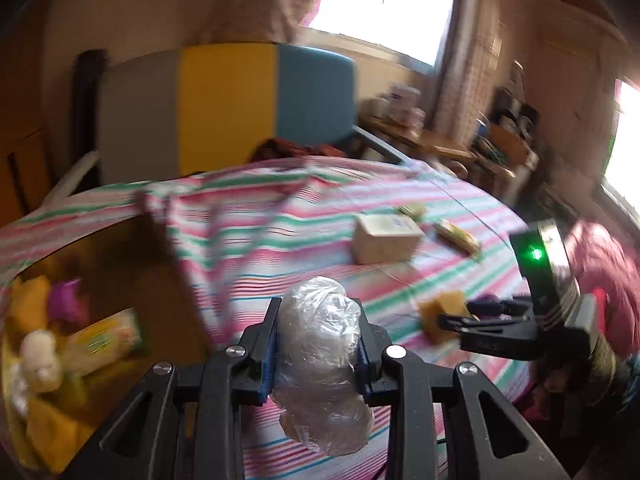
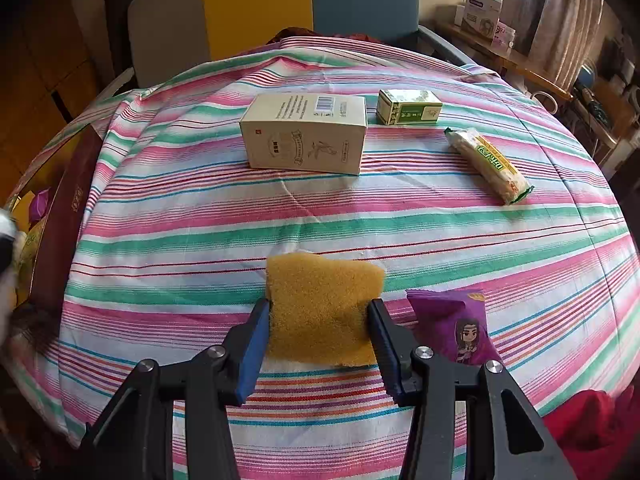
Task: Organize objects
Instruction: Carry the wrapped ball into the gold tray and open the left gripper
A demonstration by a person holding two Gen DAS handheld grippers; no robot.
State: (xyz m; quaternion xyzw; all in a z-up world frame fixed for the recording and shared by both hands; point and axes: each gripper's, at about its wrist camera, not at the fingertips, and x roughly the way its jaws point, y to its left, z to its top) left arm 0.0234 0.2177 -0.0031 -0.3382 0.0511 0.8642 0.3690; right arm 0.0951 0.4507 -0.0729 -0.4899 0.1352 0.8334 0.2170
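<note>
Though blurred, wrapped bundle (image 1: 320, 360) in left tool (image 1: 318, 344).

Striped cloth (image 2: 400, 216), pink, green and white, covering the surface ahead of both grippers. Headboard-like panel (image 2: 256, 8) beyond the cloth's far edge, in grey, yellow and blue sections. Wooden wall or cabinet (image 2: 44, 72) to the far left. Bright window (image 1: 384, 4) beyond the panel, overexposed, with curtains (image 1: 464, 80) hanging beside it. Cluttered wooden shelf (image 2: 520, 60) far right, bearing boxes. Second bright window (image 1: 624, 140) at the extreme right.
</note>
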